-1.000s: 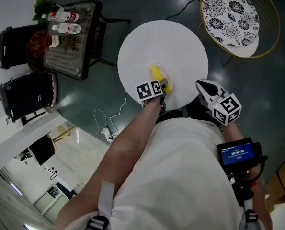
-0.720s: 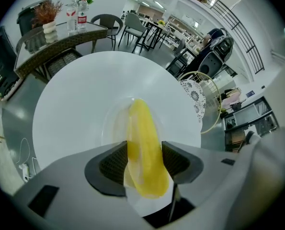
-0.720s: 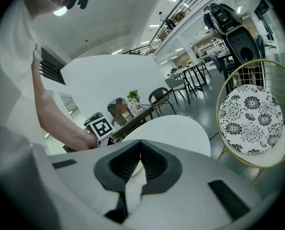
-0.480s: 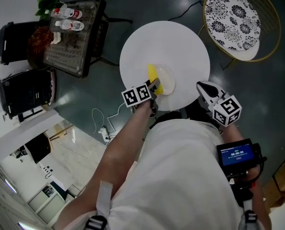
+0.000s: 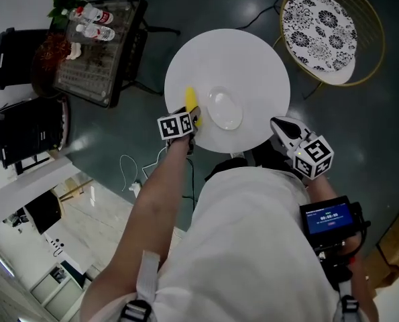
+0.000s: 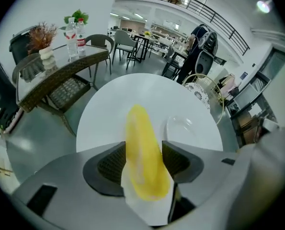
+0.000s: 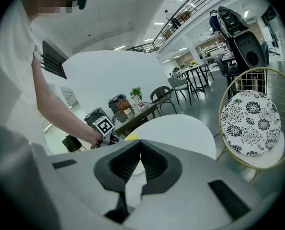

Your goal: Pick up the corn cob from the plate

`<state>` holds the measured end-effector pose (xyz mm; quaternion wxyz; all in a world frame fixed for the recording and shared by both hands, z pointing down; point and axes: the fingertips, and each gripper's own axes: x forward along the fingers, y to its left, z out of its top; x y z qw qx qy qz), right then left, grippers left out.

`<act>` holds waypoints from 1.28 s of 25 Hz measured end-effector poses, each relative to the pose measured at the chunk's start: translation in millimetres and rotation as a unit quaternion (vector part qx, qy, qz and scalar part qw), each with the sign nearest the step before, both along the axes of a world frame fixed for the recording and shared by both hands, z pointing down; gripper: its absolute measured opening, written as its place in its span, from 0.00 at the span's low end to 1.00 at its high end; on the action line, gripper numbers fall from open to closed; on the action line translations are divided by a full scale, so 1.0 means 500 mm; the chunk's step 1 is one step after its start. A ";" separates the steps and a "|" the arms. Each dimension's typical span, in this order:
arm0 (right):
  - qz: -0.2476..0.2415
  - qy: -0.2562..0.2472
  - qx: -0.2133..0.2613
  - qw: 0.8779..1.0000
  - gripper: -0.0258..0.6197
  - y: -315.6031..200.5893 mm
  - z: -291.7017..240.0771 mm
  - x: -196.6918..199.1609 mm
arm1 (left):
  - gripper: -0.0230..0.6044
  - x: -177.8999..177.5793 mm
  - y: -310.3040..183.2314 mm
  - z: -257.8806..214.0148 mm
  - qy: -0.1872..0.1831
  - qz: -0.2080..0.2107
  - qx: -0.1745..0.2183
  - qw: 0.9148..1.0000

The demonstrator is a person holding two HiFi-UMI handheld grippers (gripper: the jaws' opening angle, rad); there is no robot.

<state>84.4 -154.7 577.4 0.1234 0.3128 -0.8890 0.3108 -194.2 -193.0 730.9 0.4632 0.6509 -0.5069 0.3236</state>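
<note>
Left gripper view: left gripper (image 6: 143, 150) clamped on yellow corn cob (image 6: 141, 174) over round white table (image 6: 132, 87), beside clear plate (image 6: 186, 128); right gripper (image 7: 140, 147) closed, empty.

The round white table (image 5: 253, 59) looks smooth and matt. The small clear plate (image 5: 224, 109) on it is shiny like glass. The yellow corn cob (image 6: 141, 166) looks smooth and a bit waxy. The left claw (image 6: 143, 145) is matt grey plastic with dark ribbed pads (image 6: 111, 164). The dark floor (image 5: 360, 133) is glossy.
</note>
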 end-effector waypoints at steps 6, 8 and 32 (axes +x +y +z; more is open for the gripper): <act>0.004 0.001 0.008 1.000 0.05 -0.001 0.000 -0.004 | 0.41 0.001 -0.002 0.001 -0.011 0.015 0.016 1.000; 0.004 0.000 0.011 1.000 0.05 0.002 -0.008 -0.002 | 0.41 0.004 -0.002 -0.009 -0.011 0.018 0.021 1.000; -0.014 -0.006 0.033 0.999 0.05 -0.014 -0.020 -0.027 | 0.41 0.013 0.004 -0.059 -0.005 0.035 0.057 0.998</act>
